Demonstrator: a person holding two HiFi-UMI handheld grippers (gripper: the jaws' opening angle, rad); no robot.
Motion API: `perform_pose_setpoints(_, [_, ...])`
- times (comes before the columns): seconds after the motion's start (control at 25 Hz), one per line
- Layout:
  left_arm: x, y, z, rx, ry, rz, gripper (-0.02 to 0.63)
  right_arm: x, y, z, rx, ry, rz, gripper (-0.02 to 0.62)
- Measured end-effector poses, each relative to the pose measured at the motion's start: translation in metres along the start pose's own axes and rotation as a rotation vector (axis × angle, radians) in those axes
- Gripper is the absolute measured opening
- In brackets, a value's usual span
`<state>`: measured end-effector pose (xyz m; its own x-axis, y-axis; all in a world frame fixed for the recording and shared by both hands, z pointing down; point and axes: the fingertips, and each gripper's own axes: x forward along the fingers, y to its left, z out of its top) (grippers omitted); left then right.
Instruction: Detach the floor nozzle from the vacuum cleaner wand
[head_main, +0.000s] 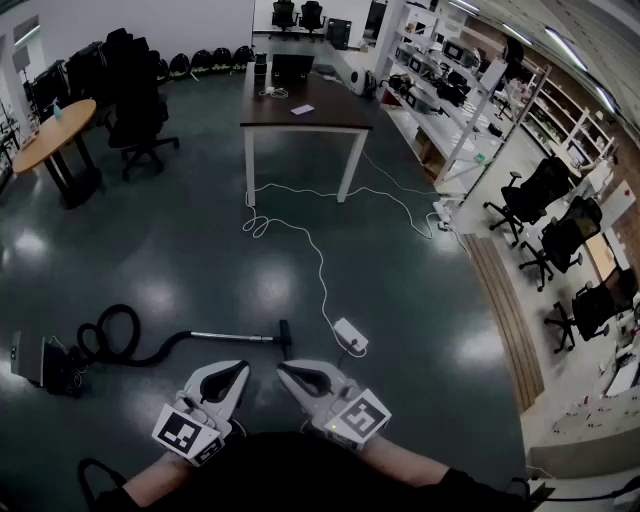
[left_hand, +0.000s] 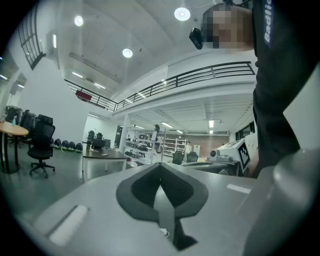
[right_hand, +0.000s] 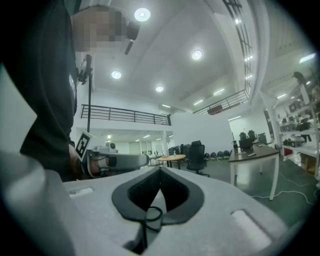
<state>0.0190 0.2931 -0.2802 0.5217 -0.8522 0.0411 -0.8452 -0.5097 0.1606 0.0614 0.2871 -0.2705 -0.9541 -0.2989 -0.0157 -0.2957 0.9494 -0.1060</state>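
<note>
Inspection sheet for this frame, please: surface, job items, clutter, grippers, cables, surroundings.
Surface: dark glossy floor, lamp reflections.
Job's things: wand lying flat, floor nozzle on its end; hose coils off left.
Clutter: nothing seen.
Grippers: left gripper and right gripper shut, empty, apart from the nozzle.
Cables: white cable runs from power strip toward the table.
Surroundings: office chairs, shelves, round table.
</note>
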Motion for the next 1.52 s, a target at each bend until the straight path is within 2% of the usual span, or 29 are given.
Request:
perform_pose_setpoints(0.4, [0.018, -0.013, -0.004, 0.005, 0.024, 0.004, 0.002, -0.020, -0.016, -0.002, 0.022, 0.022, 0.005, 0.003])
perform_pose_setpoints(0.6, [0.028, -0.015, -0.011, 0.014, 0.046, 0.042, 0.003, -0.032, -0.027, -0.003, 0.037, 0.015, 0.004, 0.005])
perform_pose_setpoints(0.84, [0.031, -0.004, -0.016, 0.025, 0.049, 0.092, 0.003, -0.038, -0.047, -0.028, 0.052, 0.075, 0.009, 0.005])
perform_pose_setpoints(1.04, [0.027, 0.045, -0.024, -0.003, 0.044, 0.083, 0.003, -0.001, -0.060, -0.039, 0.054, 0.120, -0.027, 0.007])
perform_pose_setpoints(1.24, [0.033, 0.117, -0.026, -0.038, 0.061, 0.044, 0.003, 0.059, -0.072, -0.039, 0.077, 0.138, -0.114, 0.015])
perform_pose_setpoints(1.4, [0.038, 0.173, -0.038, -0.014, 0.068, -0.004, 0.003, 0.099, -0.089, -0.058, 0.109, 0.179, -0.185, 0.018])
perform_pose_setpoints(1.52, [0.039, 0.208, -0.062, 0.008, 0.105, -0.033, 0.003, 0.129, -0.099, -0.072, 0.136, 0.206, -0.216, 0.022])
